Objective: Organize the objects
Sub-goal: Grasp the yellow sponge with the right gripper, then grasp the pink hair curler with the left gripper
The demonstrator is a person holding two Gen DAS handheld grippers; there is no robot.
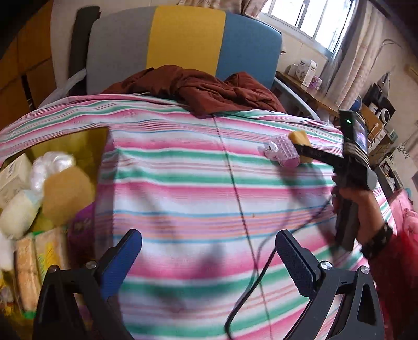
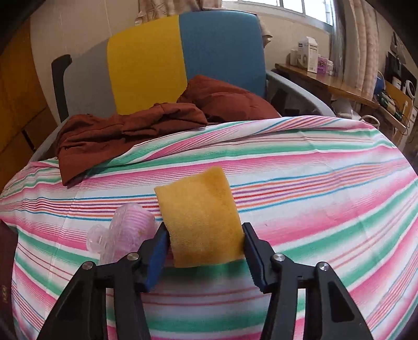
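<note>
Closest to the right wrist camera, the right gripper [image 2: 205, 247] was clamped on a yellow sponge [image 2: 199, 218], its blue pads pressing the sponge's two sides at the lower half. That sponge stood nearly upright above the striped sheet [image 2: 313, 183]. Just to its left, beside the left finger, a pink hair roller [image 2: 125, 232] lay on the sheet; whether it touched the sponge could not be told.

Seen from the left wrist camera, the left gripper [image 1: 209, 259] had its jaws wide apart with nothing between them, only sheet beneath. A black cable [image 1: 250, 285] trailed across the sheet between its fingers and ran toward the right hand [image 1: 365, 206], which held the other tool at the right edge. Over there the sponge [image 1: 300, 138] and the roller [image 1: 282, 151] showed at that tool's tip, well apart from the left gripper.

At the left edge a cardboard box [image 1: 99, 146] held packets, a brown round sponge [image 1: 68, 193], a pale roll and a white bag.

Farther off, a crumpled brown cloth [image 2: 125, 130] lay over the sheet's far edge. Behind it stood a headboard [image 2: 146, 68] in grey, yellow and blue panels. A wooden shelf [image 2: 326, 83] with small boxes ran along the right wall under a window [image 2: 287, 5] with curtains.
</note>
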